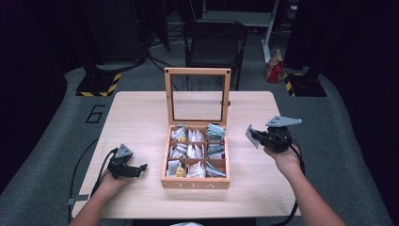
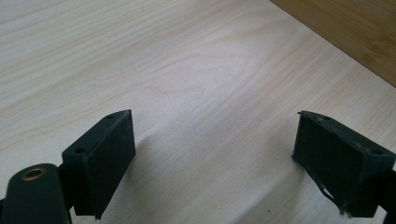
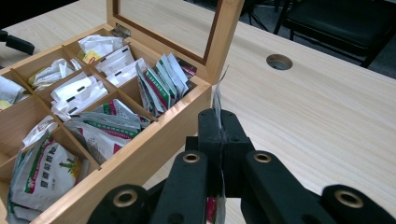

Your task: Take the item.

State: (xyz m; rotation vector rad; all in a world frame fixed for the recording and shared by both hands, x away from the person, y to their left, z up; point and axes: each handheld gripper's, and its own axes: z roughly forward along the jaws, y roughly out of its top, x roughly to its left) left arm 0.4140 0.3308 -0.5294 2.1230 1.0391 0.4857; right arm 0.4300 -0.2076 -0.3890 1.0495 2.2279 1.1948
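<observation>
Pinching a thin tea packet (image 3: 217, 100) edge-on, the right gripper (image 3: 218, 126) has its fingers clenched on it, right of centre in the high view, beside the wooden tea box (image 1: 195, 181). That box sits mid-frame on the pale surface (image 1: 141, 117), lid (image 1: 197, 95) upright, compartments full of packets. At lower left, the left gripper (image 1: 136, 168) rests low, fingers (image 2: 105, 156) spread wide over bare wood.

"TEA" across the front wall of the wooden box (image 1: 195, 184); "6" on the grey floor (image 1: 95, 113)
</observation>
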